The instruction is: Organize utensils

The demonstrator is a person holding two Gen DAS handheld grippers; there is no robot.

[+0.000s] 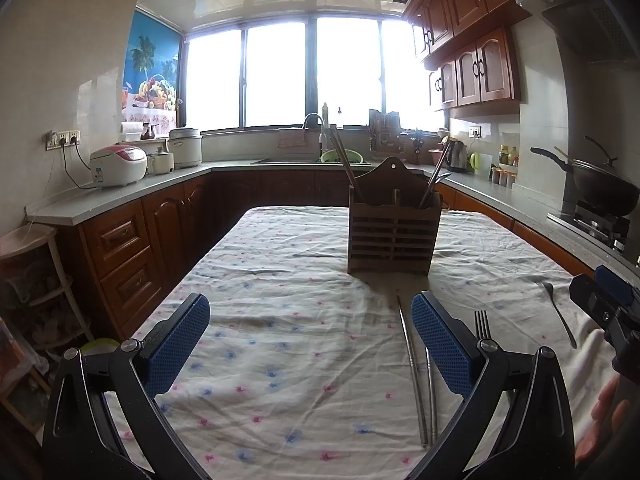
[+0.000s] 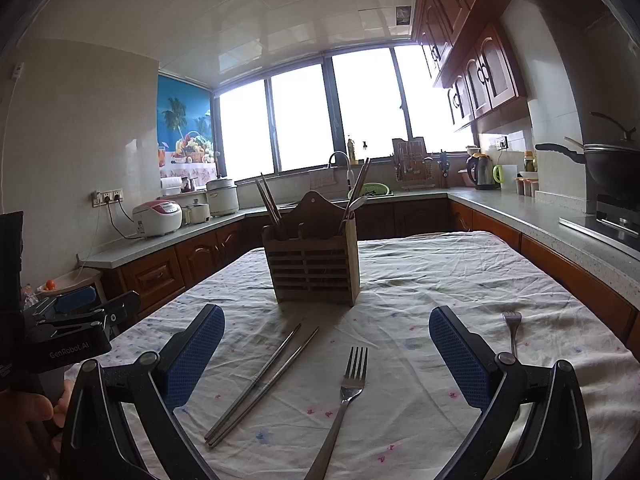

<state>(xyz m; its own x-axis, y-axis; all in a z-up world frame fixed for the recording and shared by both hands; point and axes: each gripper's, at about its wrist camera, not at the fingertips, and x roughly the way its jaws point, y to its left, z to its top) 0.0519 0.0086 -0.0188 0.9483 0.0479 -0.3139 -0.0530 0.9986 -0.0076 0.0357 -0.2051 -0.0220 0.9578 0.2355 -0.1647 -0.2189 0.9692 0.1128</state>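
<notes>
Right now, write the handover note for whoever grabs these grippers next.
Left hand-held gripper: open, empty, low over the table.
Right hand-held gripper: open, empty, over the near fork.
Wooden utensil holder stands mid-table on the floral tablecloth; chopsticks and a spoon are already standing in it.
Left to do: the pair of metal chopsticks, the near fork and the second fork off to the right all lie loose on the cloth. Put them in the holder.
</notes>
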